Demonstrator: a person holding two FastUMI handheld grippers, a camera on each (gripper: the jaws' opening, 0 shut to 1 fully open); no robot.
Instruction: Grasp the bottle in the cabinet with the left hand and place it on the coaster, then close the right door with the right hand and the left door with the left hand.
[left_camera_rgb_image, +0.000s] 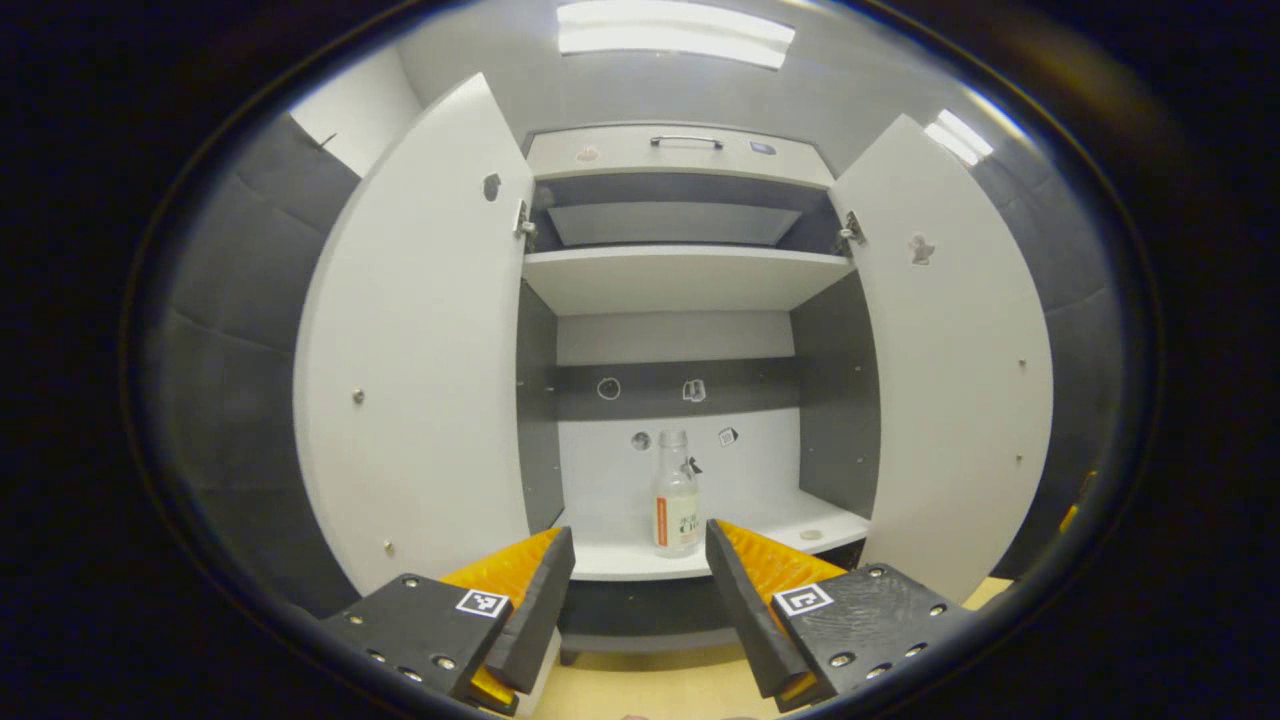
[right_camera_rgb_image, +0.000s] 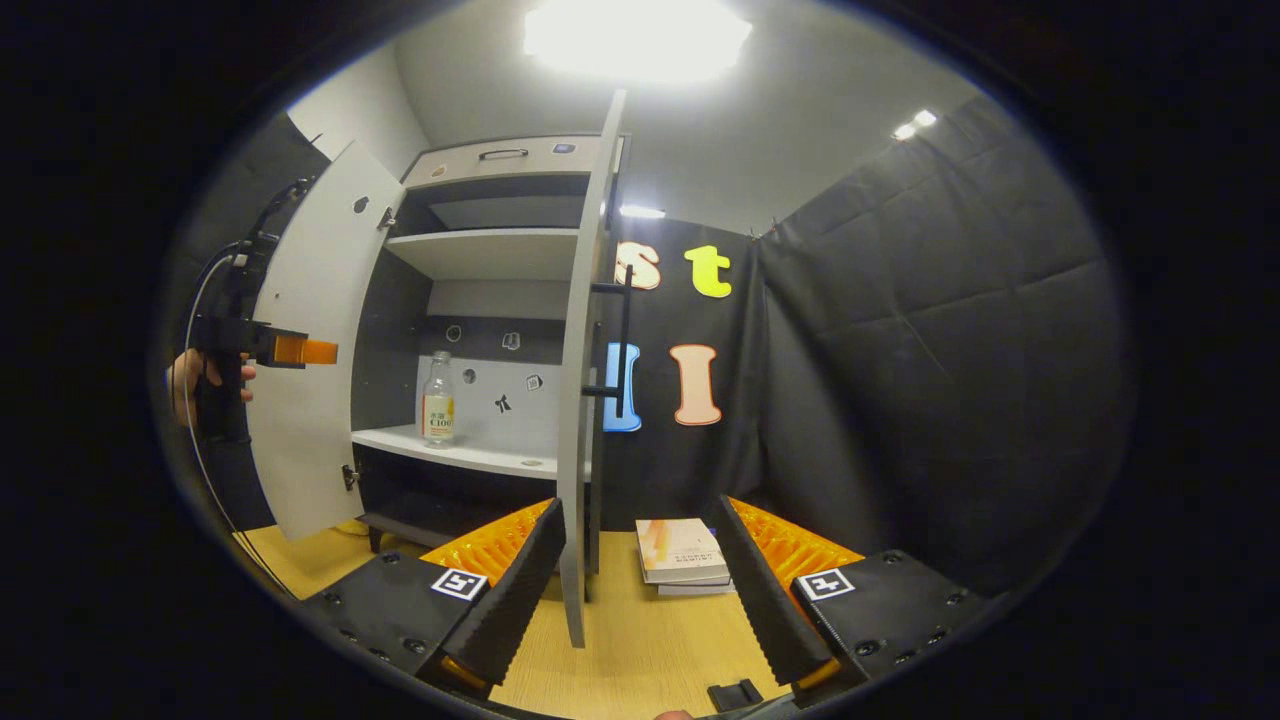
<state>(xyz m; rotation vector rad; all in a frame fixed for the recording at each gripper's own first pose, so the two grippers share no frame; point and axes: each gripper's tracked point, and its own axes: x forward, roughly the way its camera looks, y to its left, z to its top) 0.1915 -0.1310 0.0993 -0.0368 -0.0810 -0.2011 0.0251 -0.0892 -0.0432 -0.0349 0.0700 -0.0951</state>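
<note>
Item one: the clear plastic bottle (left_camera_rgb_image: 677, 495) with a white cap and an orange-and-white label stood upright on the white lower shelf (left_camera_rgb_image: 770, 525) of the cabinet, toward the back wall, touching nothing else; in the right gripper view the same bottle (right_camera_rgb_image: 438, 400) stood at the shelf's left part.

Item two: my left gripper (left_camera_rgb_image: 640, 590), black with orange ribbed finger pads, was spread wide and empty, aimed straight at the bottle but well short of the shelf. From the right gripper view it (right_camera_rgb_image: 305, 351) hung at the far left, in front of the left door, held by a hand (right_camera_rgb_image: 185, 385).

Item three: my right gripper (right_camera_rgb_image: 640, 585) was likewise spread and empty, low over the yellow wooden floor (right_camera_rgb_image: 640, 650).

Item four: the white left door (left_camera_rgb_image: 420, 340) and white right door (left_camera_rgb_image: 950, 350) both stood fully open; the right door's edge (right_camera_rgb_image: 580, 400) rose between my right fingers.

Item five: a stack of books (right_camera_rgb_image: 685, 555) lay on the floor to the right of the cabinet. I could not pick out the coaster.

Step in hand, by my judgement: the reach for the bottle, nothing yet grasped. The next move called for carrying the left gripper forward between the doors until the fingers flanked the bottle's body, then closing gently.
</note>
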